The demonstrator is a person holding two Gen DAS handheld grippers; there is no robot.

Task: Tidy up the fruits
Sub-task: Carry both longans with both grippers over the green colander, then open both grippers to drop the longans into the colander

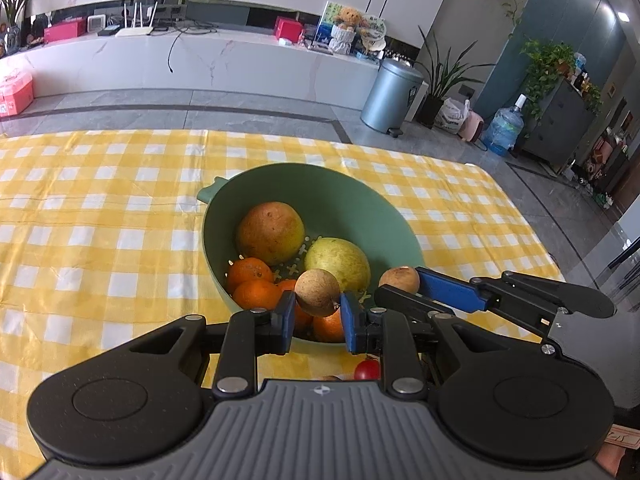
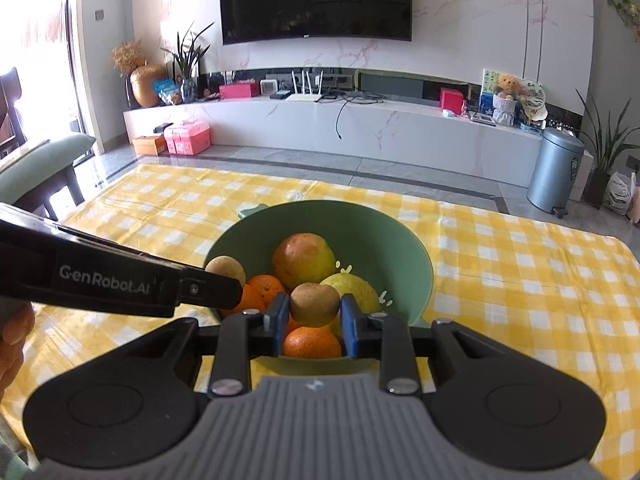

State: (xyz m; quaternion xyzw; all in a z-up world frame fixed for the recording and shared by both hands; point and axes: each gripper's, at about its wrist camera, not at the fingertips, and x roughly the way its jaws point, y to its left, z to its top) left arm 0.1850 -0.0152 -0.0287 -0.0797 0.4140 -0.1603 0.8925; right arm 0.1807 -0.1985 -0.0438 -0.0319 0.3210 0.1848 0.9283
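Observation:
A green strainer bowl [image 1: 256,184] stands on the yellow checked tablecloth and holds a large orange-yellow fruit [image 1: 270,232], a yellow-green pear [image 1: 338,262] and several tangerines [image 1: 252,274]. My left gripper [image 1: 317,316] is shut on a small round brown fruit [image 1: 317,292] just above the bowl's near rim. My right gripper [image 2: 314,322] is shut on another brown fruit [image 2: 315,304] above the bowl [image 2: 392,240]. The right gripper also shows in the left wrist view [image 1: 404,286], holding its fruit [image 1: 399,278]. The left gripper's fruit [image 2: 225,270] shows in the right wrist view.
A red cherry tomato [image 1: 367,370] lies on the cloth under my left gripper. The tablecloth [image 1: 100,208] spreads left and behind the bowl. A grey bin [image 1: 390,96] and plants stand on the floor beyond the table's far edge.

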